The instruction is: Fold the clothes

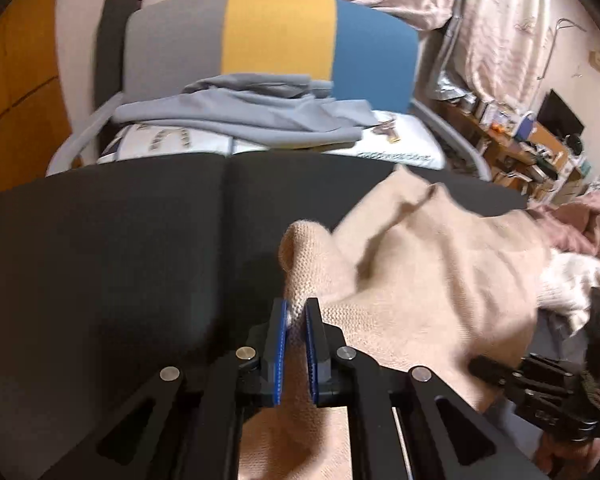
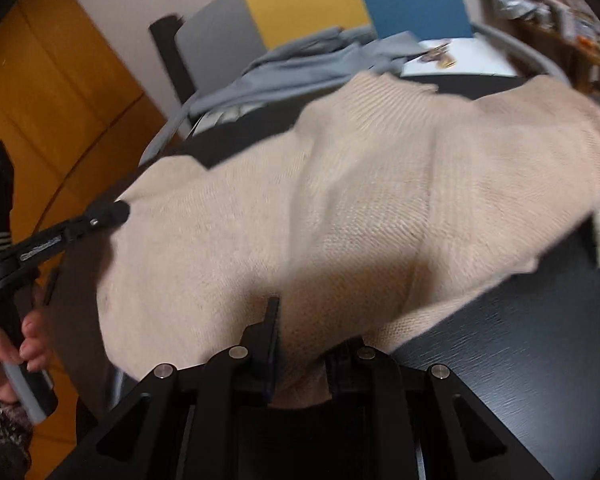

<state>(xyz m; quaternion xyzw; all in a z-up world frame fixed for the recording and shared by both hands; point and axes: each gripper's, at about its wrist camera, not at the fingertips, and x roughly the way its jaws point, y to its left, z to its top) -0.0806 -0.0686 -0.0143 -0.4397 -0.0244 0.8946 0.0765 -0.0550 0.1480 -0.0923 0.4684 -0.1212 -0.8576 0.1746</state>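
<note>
A beige knitted sweater (image 2: 339,200) lies spread over a dark table (image 1: 120,240), and both grippers hold it at its near edge. The left gripper (image 1: 296,312) is closed on a bunched fold of the knit; the fabric sits pinched between its blue pads (image 1: 279,344). The right gripper (image 2: 300,332) is closed on the sweater too, though the cloth covers its right finger and the picture is blurred, so the grip is less clear there. In the right wrist view a hand (image 2: 8,352) holds the handle of the left gripper. Behind the table stands a chair (image 1: 276,32) with grey, yellow and blue panels, and a grey garment (image 1: 252,116) lies on its seat.
</note>
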